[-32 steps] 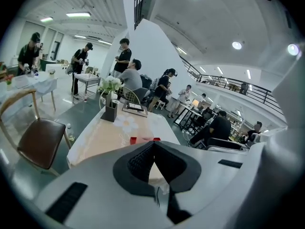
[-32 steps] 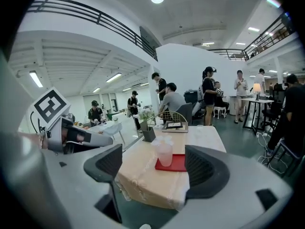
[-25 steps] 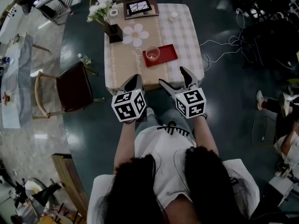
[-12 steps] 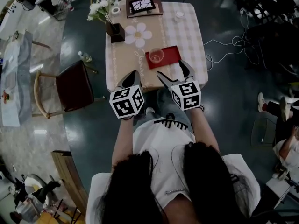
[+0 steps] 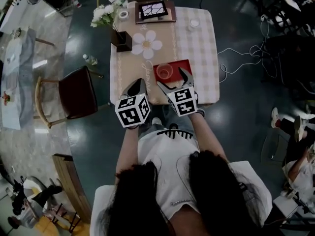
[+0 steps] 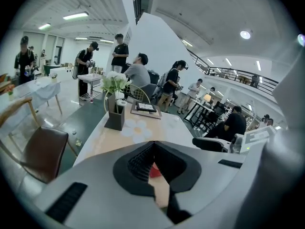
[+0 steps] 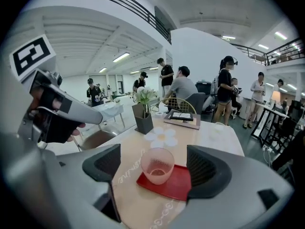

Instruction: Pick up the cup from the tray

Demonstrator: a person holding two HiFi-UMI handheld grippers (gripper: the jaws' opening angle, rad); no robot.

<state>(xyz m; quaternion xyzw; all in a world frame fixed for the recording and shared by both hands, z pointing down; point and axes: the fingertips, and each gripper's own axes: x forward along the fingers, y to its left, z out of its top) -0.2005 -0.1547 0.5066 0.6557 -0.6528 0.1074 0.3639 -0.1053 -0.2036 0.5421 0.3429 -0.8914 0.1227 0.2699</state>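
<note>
- While the right gripper (image 5: 171,77) hangs over the near part of the table (image 5: 199,43), its jaws stand wide apart and grip nothing.
- Seen along those jaws, the cup (image 7: 157,165) stands upright in the gap between the two pads, touching neither.
- That cup is pinkish and translucent, and it sits on the left part of the red tray (image 7: 178,184), which lies flat on the table.
- From the head view, the cup is just beyond the right gripper's tips.
- At the table's near edge, left of the tray, the left gripper (image 5: 138,86) has its jaws closed tip to tip on nothing.
- Farther back on the table are a dark box of white flowers (image 5: 120,38) and a tablet (image 5: 154,8).
- Beside the table's left side stands a brown chair (image 5: 78,90).
</note>
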